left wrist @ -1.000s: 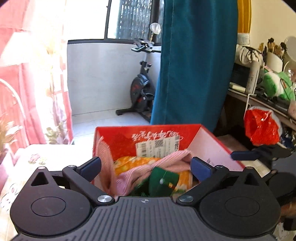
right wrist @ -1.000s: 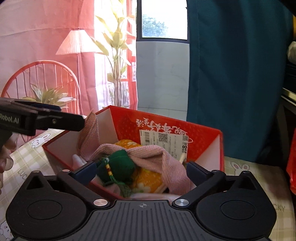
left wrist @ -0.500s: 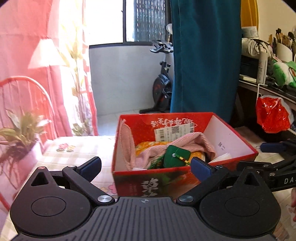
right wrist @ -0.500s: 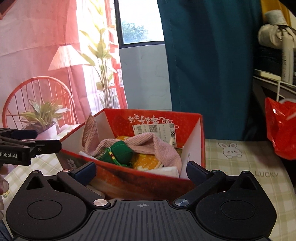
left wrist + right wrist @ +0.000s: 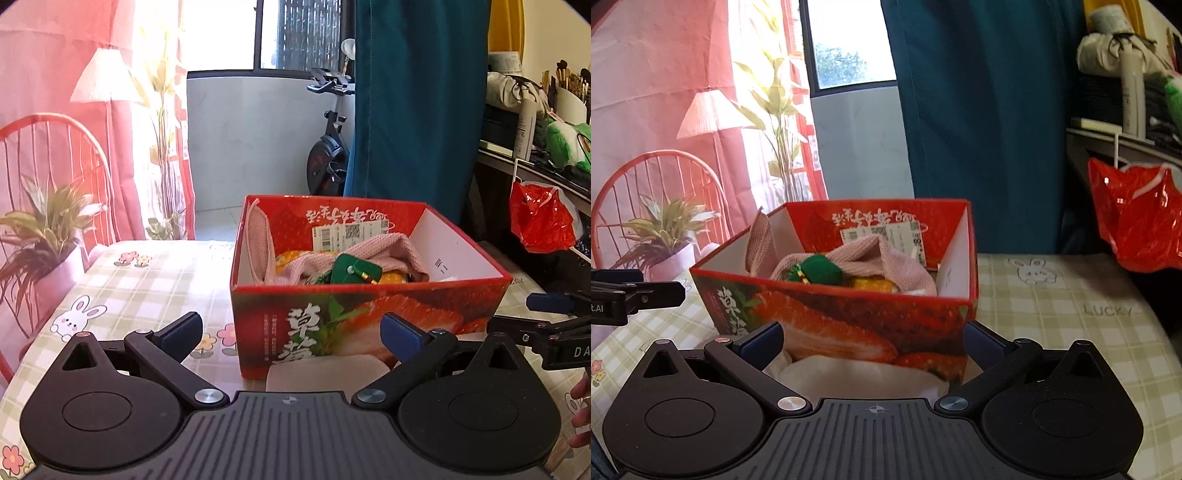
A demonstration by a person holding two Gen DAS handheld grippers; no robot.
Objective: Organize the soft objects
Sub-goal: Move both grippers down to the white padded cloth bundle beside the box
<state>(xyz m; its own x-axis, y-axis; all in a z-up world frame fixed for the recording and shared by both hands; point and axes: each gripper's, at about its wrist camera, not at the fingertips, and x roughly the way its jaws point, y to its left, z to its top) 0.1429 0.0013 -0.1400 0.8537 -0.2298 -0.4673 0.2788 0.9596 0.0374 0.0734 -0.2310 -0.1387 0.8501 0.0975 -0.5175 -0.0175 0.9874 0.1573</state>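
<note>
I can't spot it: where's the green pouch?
In both views the green pouch lies inside the red box, on the pink cloth, beside an orange item.

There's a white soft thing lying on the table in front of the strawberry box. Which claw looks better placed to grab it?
Probably the right claw: the white cloth lies centred between its open fingers. For the left claw it sits off toward one finger.

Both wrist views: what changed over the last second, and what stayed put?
Both claws pulled back from over the red box, left claw and right claw alike, open and empty throughout. A white soft item now shows in front of the box. The pink cloth and green plush lie unchanged inside.
</note>
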